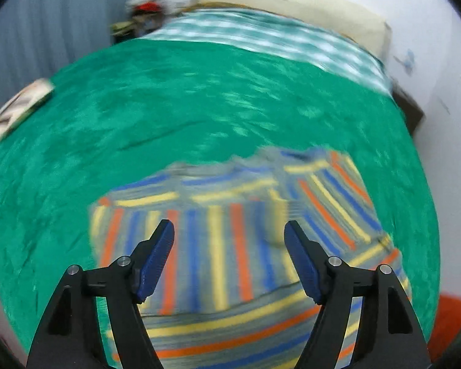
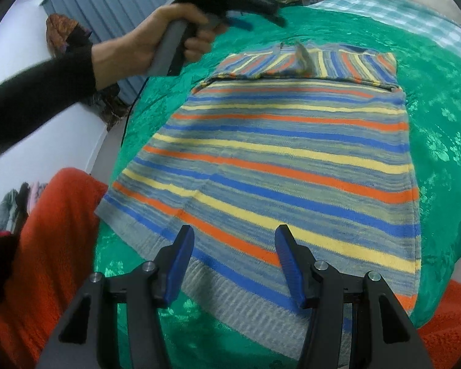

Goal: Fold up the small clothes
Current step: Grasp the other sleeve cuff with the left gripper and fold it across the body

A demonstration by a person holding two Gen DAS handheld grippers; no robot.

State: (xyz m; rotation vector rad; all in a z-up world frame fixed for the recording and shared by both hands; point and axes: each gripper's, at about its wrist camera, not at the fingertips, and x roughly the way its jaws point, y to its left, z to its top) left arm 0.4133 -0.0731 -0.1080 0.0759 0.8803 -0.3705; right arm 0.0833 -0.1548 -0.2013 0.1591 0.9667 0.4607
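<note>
Green bedspread [image 2: 439, 98] covers the bed; striped sweater [image 2: 285, 153] lies flat on it, hem toward the near edge, sleeves folded across the far end. Right gripper [image 2: 234, 240] hovers over the hem, jaws spread, holding nothing. Left gripper [image 1: 229, 233] is above the sleeve area, jaws likewise spread and empty; left wrist view is motion-blurred. Left hand [image 2: 169, 40] grips its handle. Folded cloth [image 1: 18, 107] sits at the bed's far left edge.

We see the striped sweater [image 1: 230, 246] smeared by motion blur, its lower hem cut off by the frame edge
</note>
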